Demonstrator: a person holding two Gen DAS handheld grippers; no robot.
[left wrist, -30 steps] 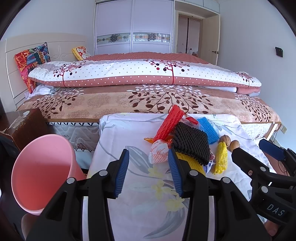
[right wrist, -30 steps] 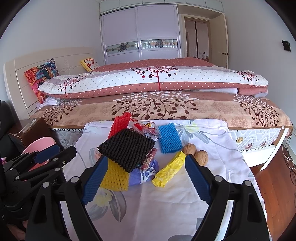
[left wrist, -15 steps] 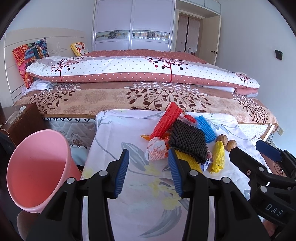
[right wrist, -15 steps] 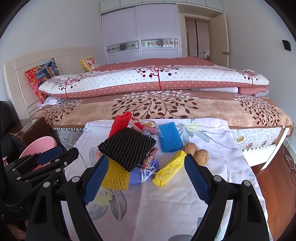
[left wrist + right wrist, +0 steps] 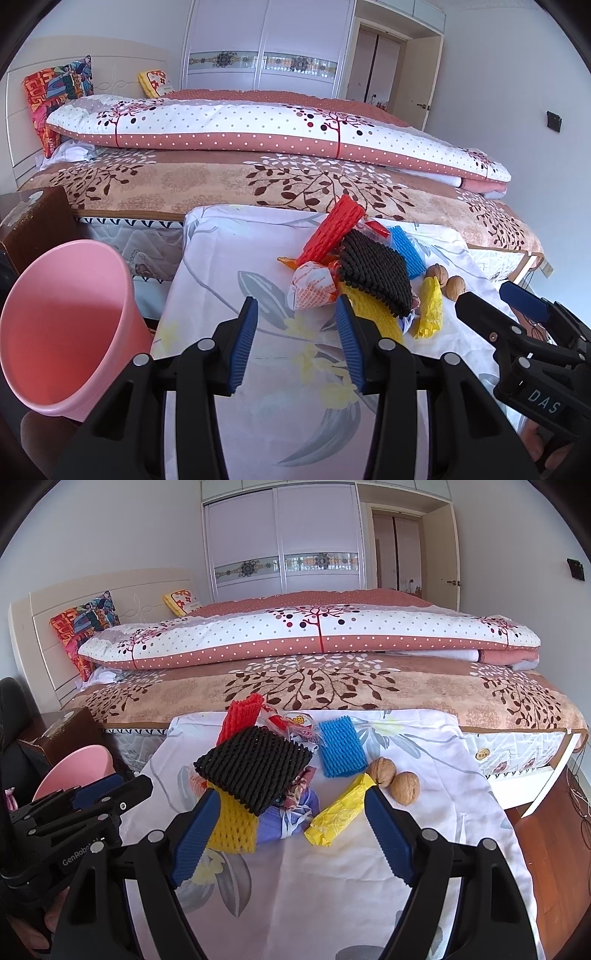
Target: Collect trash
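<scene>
A heap of trash lies on a floral-clothed table (image 5: 236, 258): a black foam net (image 5: 373, 269) (image 5: 255, 766), a red net (image 5: 332, 229), a blue net (image 5: 340, 749), a yellow net (image 5: 232, 827), a yellow wrapper (image 5: 341, 810), a white-and-orange wrapper (image 5: 312, 284) and two walnuts (image 5: 393, 781). A pink bin (image 5: 62, 325) stands left of the table. My left gripper (image 5: 295, 347) is open and empty, just short of the white-and-orange wrapper. My right gripper (image 5: 288, 834) is open and empty, in front of the heap.
A bed (image 5: 332, 686) with a folded quilt runs along the table's far edge. A brown box (image 5: 33, 225) sits at the left behind the bin. A wardrobe and door stand at the back wall.
My left gripper has drawn back a little and turned slightly left, so more of the pink bin shows. My right gripper has barely moved. Both stay open.
</scene>
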